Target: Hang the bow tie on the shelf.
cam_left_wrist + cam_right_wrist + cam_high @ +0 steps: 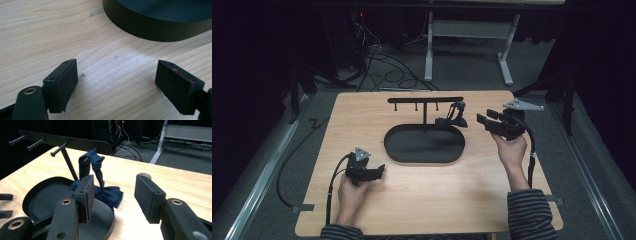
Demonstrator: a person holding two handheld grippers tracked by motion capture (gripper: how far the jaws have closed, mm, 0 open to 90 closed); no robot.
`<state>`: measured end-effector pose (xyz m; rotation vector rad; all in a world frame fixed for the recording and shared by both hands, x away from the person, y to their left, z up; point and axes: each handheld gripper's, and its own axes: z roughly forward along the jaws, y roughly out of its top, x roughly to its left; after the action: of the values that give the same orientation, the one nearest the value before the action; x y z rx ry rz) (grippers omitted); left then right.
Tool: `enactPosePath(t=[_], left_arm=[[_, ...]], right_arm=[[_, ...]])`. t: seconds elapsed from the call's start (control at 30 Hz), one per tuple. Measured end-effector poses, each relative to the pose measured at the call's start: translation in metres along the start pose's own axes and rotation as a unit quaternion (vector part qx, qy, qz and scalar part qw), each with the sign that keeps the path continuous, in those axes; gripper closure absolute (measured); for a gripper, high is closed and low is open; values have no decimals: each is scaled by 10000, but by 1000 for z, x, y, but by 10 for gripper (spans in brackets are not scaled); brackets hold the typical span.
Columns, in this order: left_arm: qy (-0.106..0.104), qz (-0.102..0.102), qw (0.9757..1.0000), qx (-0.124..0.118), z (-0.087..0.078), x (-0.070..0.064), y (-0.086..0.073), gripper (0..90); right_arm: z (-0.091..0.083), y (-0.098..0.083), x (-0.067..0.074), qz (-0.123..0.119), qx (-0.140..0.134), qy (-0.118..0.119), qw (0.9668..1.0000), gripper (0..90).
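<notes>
A black stand (424, 100) with a crossbar of several pegs rises from a black oval tray (422, 150) in the middle of the wooden table. A dark blue bow tie (452, 117) hangs by its strap from the rightmost peg, and its bow (110, 195) rests on the tray's rim. Just right of it, my right gripper (483, 120) is open and points at the tie; nothing lies between its fingers (86, 195). My left gripper (380, 171) rests open on the table at the tray's front left, with bare wood between its pads (62, 82).
The tray wall (155, 30) stands close ahead of the left gripper. Beyond the table's far edge the floor carries loose cables (387, 70) and the white legs of a desk frame (429, 50). A metal rail (267, 170) runs along the table's left side.
</notes>
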<state>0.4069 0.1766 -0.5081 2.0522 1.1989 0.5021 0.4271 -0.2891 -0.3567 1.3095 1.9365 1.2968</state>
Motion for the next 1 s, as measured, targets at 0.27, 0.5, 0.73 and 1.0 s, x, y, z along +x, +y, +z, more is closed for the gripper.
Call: enactPosePath(t=[0.27,0.5,0.73,1.0], left_arm=[[2,-5,10000,-5,0,0,0,189],[1,-11,10000,-10,0,0,0,189],[0,0,10000,0,0,0,0,189],[0,0,10000,0,0,0,0,189]], right_arm=[[-9,-6,-3,35,-62,-35,10000,505],[-18,-12,-6,62,-91,-77,9999,494],[-27,-18,-8,78,-141,-118,9998,493],[-34,-24,-9,89,-164,-136,9997,492]])
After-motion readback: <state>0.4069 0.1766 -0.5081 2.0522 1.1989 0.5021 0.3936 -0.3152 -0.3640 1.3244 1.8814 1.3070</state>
